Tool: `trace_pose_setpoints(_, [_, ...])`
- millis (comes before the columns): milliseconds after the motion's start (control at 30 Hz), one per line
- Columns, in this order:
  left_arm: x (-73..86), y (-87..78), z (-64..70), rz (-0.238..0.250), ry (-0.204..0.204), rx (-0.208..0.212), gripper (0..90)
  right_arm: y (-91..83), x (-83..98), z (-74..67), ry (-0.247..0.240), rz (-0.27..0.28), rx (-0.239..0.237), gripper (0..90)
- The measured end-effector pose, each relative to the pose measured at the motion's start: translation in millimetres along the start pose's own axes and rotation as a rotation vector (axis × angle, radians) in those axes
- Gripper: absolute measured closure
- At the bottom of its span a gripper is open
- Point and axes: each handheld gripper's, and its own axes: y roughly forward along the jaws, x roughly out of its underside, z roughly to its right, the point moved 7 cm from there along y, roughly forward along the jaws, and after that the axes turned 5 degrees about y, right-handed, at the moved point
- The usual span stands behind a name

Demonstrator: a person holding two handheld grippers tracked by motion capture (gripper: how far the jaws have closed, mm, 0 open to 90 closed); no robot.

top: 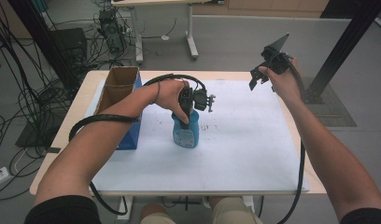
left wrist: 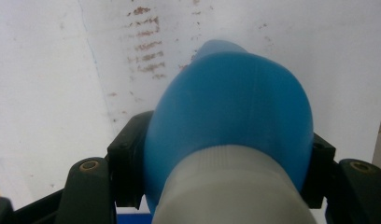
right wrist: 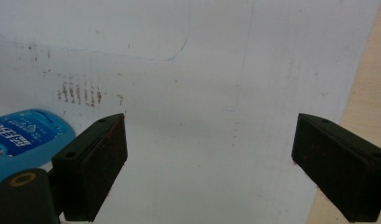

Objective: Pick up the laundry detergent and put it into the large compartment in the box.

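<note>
Blue plastic bottle (top: 186, 130) standing upright mid-frame on the white worktop (top: 244, 154), left gripper (top: 188, 105) jaws clamped round its neck from above, probably for a straight lift; right gripper (top: 259, 77) parked upper right, jaws wide apart, out of the way.

cardboard box (top: 117, 93) left, open sheet (top: 254, 140) right

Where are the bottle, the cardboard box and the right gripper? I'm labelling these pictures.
bottle (top: 186, 134), high view, on its blue label.
cardboard box (top: 119, 78), high view, on its brown inner wall.
right gripper (right wrist: 209, 158), right gripper view, midway between its open jaws.
</note>
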Motion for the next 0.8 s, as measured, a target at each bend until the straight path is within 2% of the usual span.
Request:
trace_pose_setpoints(567, [0.6,-0.8,0.1,-0.003,-0.006,0.005,35.8,2.6,0.5,-1.5,-0.005,-0.002,-0.001,10.6])
trace_pose_setpoints(800, [5.7,-1.7,2.6,0.006,-0.027,0.001,36.1,3.4,0.9,-2.9,-0.008,-0.002,-0.001,10.6])
